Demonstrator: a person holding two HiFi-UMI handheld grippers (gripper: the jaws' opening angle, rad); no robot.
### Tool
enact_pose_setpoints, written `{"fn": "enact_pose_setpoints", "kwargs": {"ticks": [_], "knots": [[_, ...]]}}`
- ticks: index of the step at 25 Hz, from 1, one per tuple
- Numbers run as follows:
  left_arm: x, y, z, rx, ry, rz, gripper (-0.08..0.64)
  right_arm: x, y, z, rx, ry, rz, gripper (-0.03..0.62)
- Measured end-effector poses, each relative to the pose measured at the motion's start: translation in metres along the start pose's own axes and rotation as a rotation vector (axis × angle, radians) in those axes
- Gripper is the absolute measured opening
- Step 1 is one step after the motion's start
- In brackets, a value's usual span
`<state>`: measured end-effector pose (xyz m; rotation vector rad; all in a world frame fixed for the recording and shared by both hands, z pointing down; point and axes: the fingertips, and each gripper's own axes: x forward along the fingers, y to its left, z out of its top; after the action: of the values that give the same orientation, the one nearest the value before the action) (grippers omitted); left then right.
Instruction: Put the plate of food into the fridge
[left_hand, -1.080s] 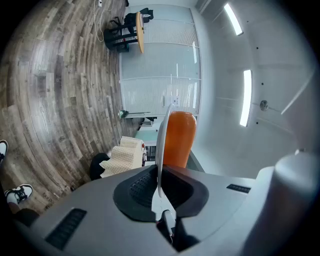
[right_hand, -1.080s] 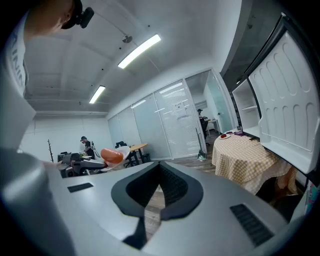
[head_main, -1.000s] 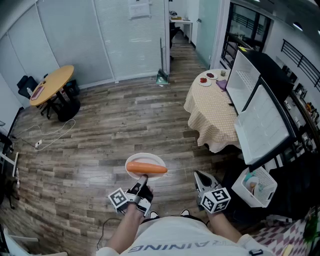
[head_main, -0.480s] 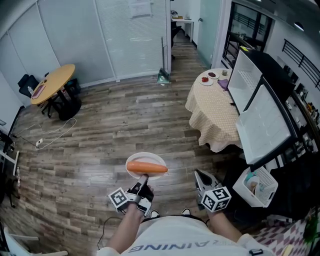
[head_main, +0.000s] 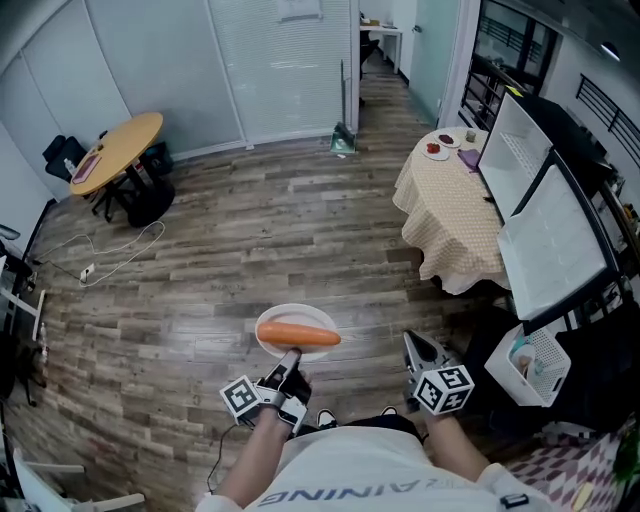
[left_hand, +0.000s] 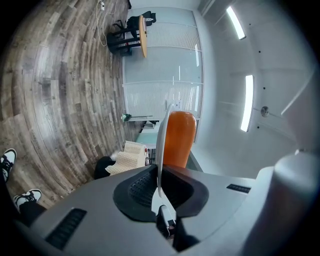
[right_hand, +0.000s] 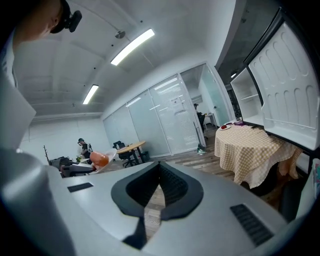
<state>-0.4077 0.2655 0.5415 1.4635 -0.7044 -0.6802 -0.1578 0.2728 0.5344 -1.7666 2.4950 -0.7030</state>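
A white plate (head_main: 295, 322) carries a long orange carrot (head_main: 298, 336) and is held out level over the wooden floor. My left gripper (head_main: 290, 362) is shut on its near rim. In the left gripper view the plate (left_hand: 160, 145) shows edge-on, pinched between the pads, with the carrot (left_hand: 179, 137) beyond. My right gripper (head_main: 417, 347) hangs to the right of the plate, shut, with nothing in it; its own view shows its jaws (right_hand: 160, 167) closed tip to tip. The fridge (head_main: 545, 215) stands at the right with both white doors swung open.
A round table with a checked cloth (head_main: 455, 215) and small dishes stands in front of the fridge. A white basket (head_main: 535, 365) sits on the floor by the fridge's foot. A yellow round table (head_main: 115, 150) with chairs stands far left, and a cable (head_main: 110, 255) lies on the floor.
The whole head view has shifted: the clothed table, fridge and basket slid right and the yellow table moved right a little. The plate stays in the left gripper's grip.
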Motion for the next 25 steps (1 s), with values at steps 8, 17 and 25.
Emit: {"fn": "enact_pose_setpoints", "kwargs": {"ticks": [8,17,25], "knots": [[-0.017,0.009,0.038,0.008,-0.024,-0.01,0.028,0.024,0.036,-0.009,-0.041,0.039,0.014,0.023],[0.004,0.02,0.054,-0.008,-0.034,-0.018,0.028,0.064,0.043,-0.006,-0.072,0.09,0.058,0.021],[0.069,0.013,0.079,0.008,-0.039,-0.018,0.028,0.118,0.012,0.027,-0.072,0.068,0.091,0.022]]}}
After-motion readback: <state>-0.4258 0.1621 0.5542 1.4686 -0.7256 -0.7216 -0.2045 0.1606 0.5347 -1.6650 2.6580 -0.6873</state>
